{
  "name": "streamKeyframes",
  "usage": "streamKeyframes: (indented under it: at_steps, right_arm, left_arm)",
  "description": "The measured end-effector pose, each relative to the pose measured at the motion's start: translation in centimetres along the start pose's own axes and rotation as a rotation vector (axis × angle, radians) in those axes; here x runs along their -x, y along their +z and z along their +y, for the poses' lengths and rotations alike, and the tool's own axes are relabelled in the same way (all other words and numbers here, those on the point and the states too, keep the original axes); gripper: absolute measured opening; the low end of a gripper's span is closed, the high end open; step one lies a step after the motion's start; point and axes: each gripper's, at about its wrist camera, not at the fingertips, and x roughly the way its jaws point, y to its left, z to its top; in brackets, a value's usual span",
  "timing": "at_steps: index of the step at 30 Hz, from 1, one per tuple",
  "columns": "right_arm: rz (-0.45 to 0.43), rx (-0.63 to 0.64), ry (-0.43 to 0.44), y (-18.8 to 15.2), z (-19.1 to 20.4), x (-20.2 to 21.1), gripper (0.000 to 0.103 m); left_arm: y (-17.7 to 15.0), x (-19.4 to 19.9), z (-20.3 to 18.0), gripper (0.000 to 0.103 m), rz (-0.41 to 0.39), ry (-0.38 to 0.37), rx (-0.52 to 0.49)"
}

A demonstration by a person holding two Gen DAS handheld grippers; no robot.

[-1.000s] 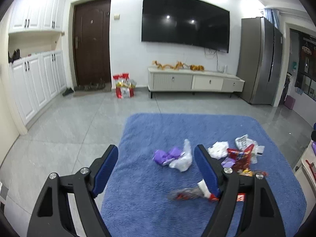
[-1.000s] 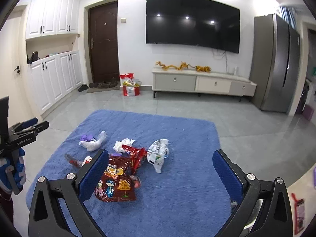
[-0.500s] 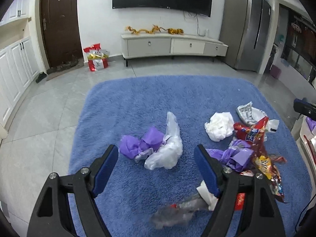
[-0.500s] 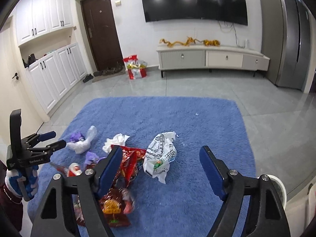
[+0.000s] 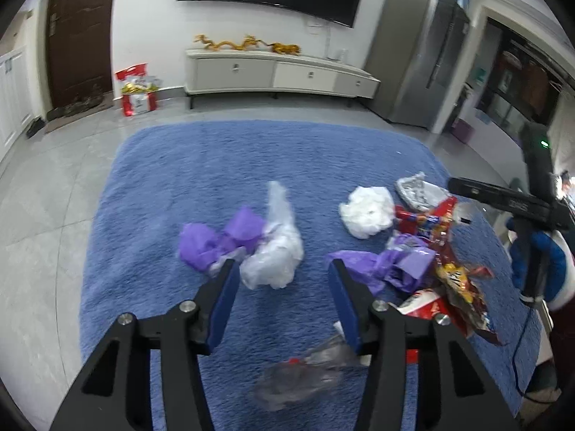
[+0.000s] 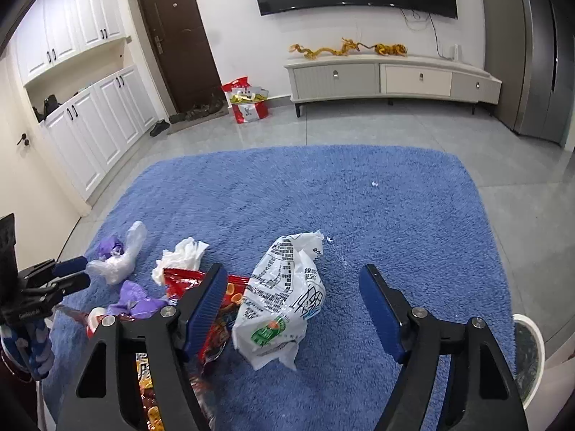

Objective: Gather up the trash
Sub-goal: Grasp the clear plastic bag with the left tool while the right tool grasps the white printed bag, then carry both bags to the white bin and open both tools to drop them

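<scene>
From the left wrist, the left gripper (image 5: 282,276) hangs with its jaws wide and empty over a blue rug (image 5: 215,165), a clear bag (image 5: 276,255) and purple wad (image 5: 219,237) just beyond its tips, a white wad (image 5: 368,212) and red wrappers (image 5: 445,251) to the right. From the right wrist, the right gripper (image 6: 293,289) also gapes wide and holds nothing, a white printed bag (image 6: 284,298) lying on the rug between its fingers, nearer the left one.
</scene>
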Motion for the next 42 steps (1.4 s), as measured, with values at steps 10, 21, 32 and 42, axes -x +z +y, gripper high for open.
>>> streamKeyframes:
  at_steps: [10,21,32,42]
  right_arm:
    - [0.038,-0.014,0.027,0.2,-0.9,-2.0,0.062]
    - [0.101,-0.122,0.111,0.0,-3.4,-4.6,0.033]
    - [0.009,-0.116,0.126,-0.1,-3.8,0.1,0.01]
    - [-0.11,-0.044,0.112,-1.9,-2.9,9.5,0.01]
  left_arm:
    - [0.8,-3.3,-0.9,0.035,0.104,-0.007,-0.041]
    - [0.9,-5.4,-0.7,0.009,0.158,-0.041,0.004]
    - [2.3,-1.6,-1.1,0.006,0.057,-0.039,0.052]
    - [3.3,5.6,-4.6,0.006,-0.053,-0.016,0.002]
